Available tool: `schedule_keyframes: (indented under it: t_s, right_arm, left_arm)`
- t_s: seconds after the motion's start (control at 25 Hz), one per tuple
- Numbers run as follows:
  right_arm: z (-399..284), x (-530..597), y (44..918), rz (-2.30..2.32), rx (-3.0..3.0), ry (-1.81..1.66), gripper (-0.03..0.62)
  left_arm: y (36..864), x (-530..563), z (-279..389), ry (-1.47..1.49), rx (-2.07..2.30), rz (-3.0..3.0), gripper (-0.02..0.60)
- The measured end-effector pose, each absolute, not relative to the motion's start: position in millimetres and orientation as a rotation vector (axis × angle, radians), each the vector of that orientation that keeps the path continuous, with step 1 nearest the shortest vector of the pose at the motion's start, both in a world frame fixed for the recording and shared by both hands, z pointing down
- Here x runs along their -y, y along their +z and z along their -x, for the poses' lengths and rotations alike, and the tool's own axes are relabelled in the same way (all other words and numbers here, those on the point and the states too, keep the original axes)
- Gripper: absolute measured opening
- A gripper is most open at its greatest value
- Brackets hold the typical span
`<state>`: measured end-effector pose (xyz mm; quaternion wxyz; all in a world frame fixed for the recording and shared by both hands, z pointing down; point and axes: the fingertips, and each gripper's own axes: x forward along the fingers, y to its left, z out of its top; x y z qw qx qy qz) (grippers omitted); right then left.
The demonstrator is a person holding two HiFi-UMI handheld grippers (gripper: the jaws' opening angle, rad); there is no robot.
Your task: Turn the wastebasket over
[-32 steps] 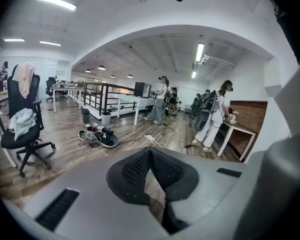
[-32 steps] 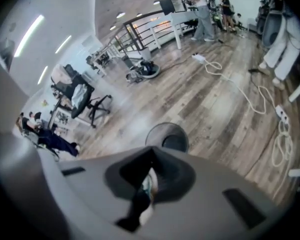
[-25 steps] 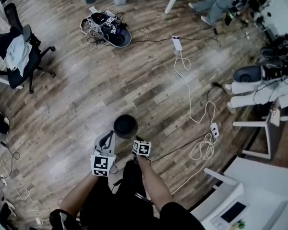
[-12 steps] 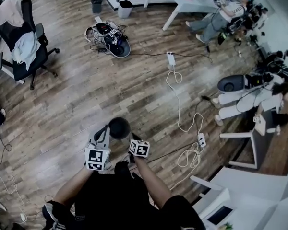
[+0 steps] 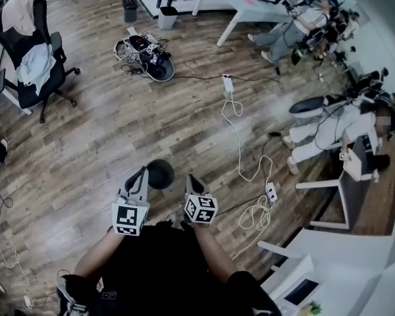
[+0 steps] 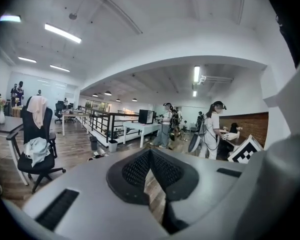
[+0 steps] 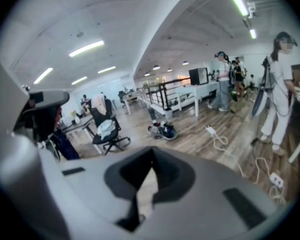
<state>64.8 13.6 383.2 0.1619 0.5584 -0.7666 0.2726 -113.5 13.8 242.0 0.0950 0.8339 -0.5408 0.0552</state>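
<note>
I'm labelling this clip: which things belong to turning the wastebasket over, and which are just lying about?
For the job: black wastebasket, left tongs, right tongs, both shut and empty.
Lying about: office chair, white extension cord, tangled cable pile.

The dark wastebasket (image 5: 162,174) appeared too small to tell which way up; the left claw (image 5: 144,174) covered its left edge.

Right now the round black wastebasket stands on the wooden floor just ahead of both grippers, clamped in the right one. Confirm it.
Wrong on the clamp. The right gripper view shows the right gripper shut on nothing, only floor beyond its jaws. The round black wastebasket stands free on the wooden floor just ahead of it and the left gripper.
</note>
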Motion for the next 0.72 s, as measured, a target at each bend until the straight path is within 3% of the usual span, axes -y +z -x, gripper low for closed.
schedule_keyframes:
  t_s: [0.4,0.72]
  right_arm:
    - [-60,-62,281,-1.707,2.393,0.584,0.032]
    - [-48,-72,270,-1.71,2.437,0.565,0.032]
  left_arm:
    - [211,-38,109,0.101,1.633,-2.537,0.034]
    - [211,-34,103,0.092,1.599,-2.555,0.034]
